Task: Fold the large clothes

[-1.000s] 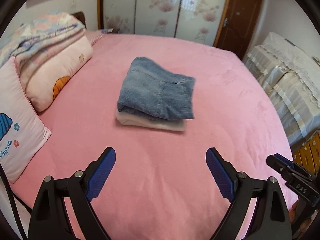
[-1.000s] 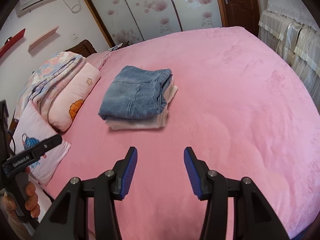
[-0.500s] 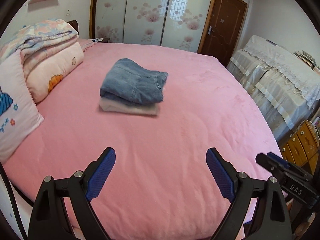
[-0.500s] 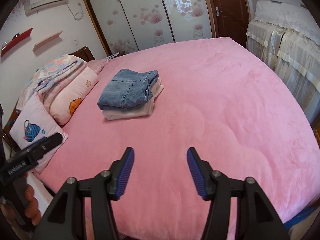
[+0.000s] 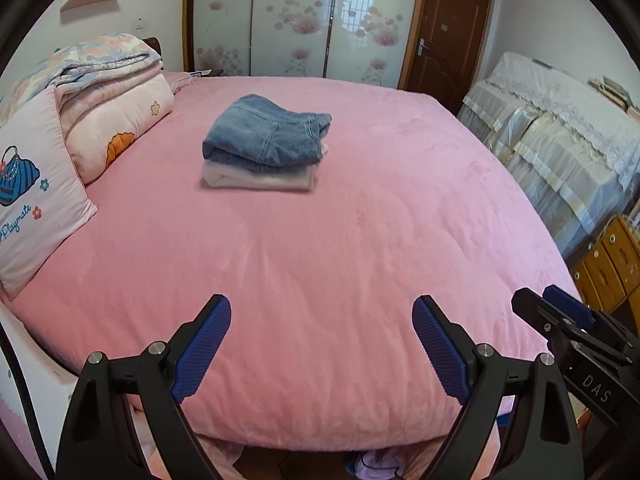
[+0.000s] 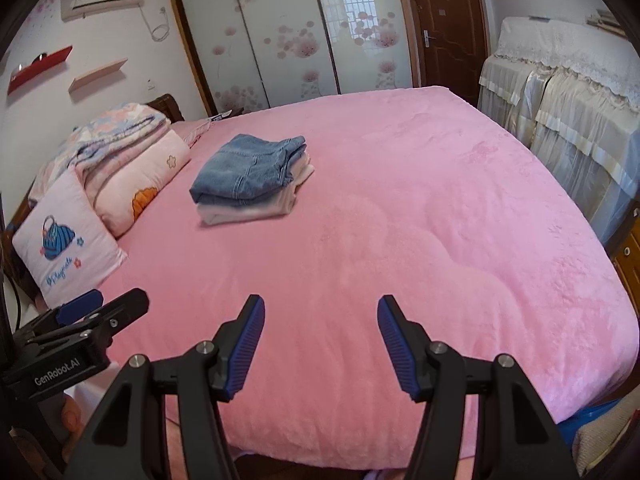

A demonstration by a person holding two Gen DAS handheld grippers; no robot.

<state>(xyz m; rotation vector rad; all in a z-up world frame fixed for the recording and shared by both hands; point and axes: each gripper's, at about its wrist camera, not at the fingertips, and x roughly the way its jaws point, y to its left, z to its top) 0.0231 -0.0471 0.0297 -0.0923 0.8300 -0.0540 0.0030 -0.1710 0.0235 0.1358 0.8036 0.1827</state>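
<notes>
Folded blue jeans lie on top of a folded white garment on the far left half of the pink bed. In the right wrist view the jeans and the white garment sit in the same stack. My left gripper hangs open over the bed's near edge, far from the stack, with nothing between its fingers. My right gripper is open and empty too, beside the left one. Each gripper shows at the edge of the other's view.
A pillow with a bag print and folded quilts line the bed's left side. Cloth-covered furniture and a wooden drawer unit stand to the right. Sliding wardrobe doors and a brown door are behind the bed.
Both grippers have drawn back from the clothes stack toward the bed's near edge, so the stack now looks farther off. The right gripper's jaws have widened a little.
</notes>
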